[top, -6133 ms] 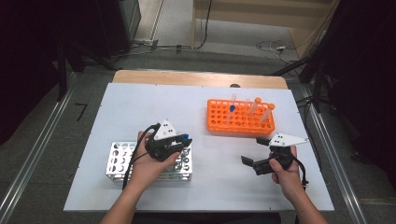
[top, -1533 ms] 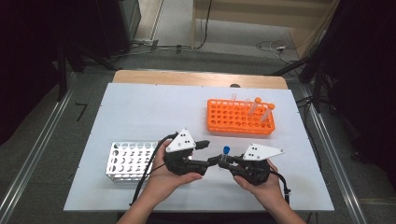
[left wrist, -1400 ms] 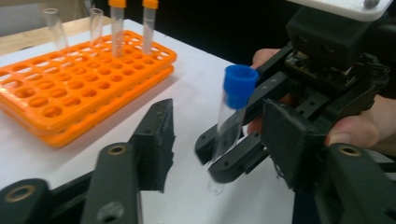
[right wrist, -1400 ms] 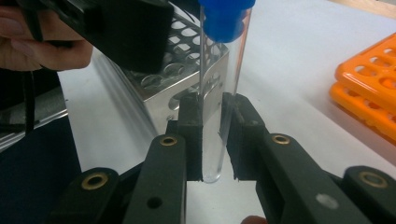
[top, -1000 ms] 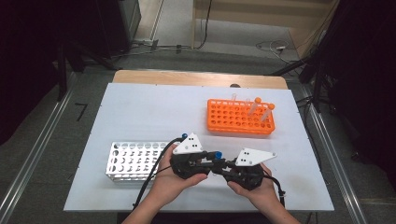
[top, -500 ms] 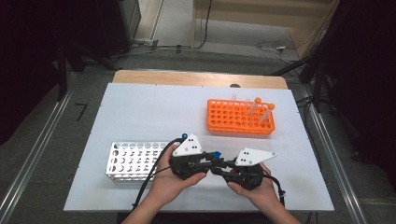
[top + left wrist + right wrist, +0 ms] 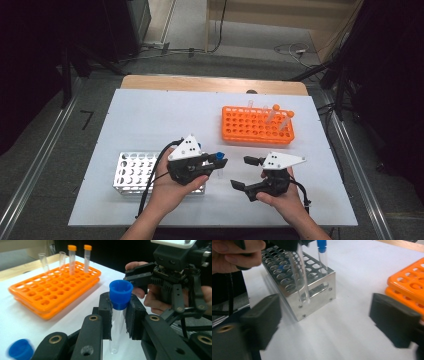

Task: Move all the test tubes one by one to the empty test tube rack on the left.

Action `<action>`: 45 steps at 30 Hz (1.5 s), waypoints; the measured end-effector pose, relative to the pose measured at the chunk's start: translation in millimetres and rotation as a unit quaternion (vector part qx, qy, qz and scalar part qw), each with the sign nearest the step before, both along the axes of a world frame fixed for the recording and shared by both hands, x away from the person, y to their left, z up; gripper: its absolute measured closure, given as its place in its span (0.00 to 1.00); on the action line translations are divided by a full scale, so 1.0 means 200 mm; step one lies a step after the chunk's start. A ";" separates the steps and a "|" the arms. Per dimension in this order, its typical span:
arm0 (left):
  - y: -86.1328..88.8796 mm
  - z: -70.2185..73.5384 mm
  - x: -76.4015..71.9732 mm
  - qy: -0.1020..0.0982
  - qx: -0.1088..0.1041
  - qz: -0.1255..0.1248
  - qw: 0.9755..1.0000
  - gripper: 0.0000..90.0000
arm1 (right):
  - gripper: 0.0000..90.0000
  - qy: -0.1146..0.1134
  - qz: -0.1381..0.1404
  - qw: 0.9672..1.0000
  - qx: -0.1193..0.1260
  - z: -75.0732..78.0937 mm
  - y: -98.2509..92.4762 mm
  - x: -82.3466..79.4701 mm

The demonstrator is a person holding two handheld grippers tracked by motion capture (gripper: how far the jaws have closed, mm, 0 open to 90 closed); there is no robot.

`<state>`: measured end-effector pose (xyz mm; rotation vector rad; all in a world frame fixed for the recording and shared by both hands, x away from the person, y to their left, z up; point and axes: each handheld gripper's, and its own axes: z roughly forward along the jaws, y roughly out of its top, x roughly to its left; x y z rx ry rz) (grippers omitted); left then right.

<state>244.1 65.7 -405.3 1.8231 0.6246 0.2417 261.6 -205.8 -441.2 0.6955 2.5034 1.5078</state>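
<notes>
White table (image 7: pixel 150 115); left hand-held gripper (image 7: pixel 119 315) clamps blue-capped tube (image 7: pixel 119 302), right hand-held gripper (image 7: pixel 246 175) seemingly spread, apart.

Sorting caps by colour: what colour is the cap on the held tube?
Blue cap, clearest in the left gripper view.

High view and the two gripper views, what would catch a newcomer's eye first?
The bright orange rack at the table's far right, with a few tubes standing in it. Next, the blue-capped tube clamped upright in the left hand-held gripper near the silver rack, while the right hand-held gripper waits wide open beside it.
</notes>
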 end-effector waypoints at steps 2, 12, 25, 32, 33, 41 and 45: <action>0.02 0.01 0.00 -0.003 0.001 0.006 1.000 0.85 | 0.01 0.003 -0.001 1.000 0.003 0.00 -0.01 0.01; 0.17 0.05 0.03 -0.012 -0.011 0.044 0.999 0.86 | 0.00 0.012 -0.021 1.000 0.014 0.00 -0.12 0.08; 0.34 0.06 0.06 -0.020 -0.009 0.095 0.995 0.86 | 0.00 0.011 -0.039 0.999 0.016 -0.01 -0.16 0.11; 0.34 0.00 0.09 -0.018 0.001 0.117 0.993 0.86 | 0.00 0.013 -0.047 0.999 0.016 -0.02 -0.18 0.12; 0.34 -0.01 0.09 -0.018 0.006 0.120 0.993 0.86 | 0.00 0.012 -0.049 0.999 0.016 -0.02 -0.19 0.13; 0.30 -0.07 0.11 -0.020 0.023 0.140 0.990 0.86 | 0.00 0.010 -0.055 0.998 0.017 -0.02 -0.20 0.13; 0.30 -0.09 0.12 -0.019 0.027 0.145 0.989 0.86 | 0.00 0.011 -0.057 0.998 0.016 -0.02 -0.20 0.13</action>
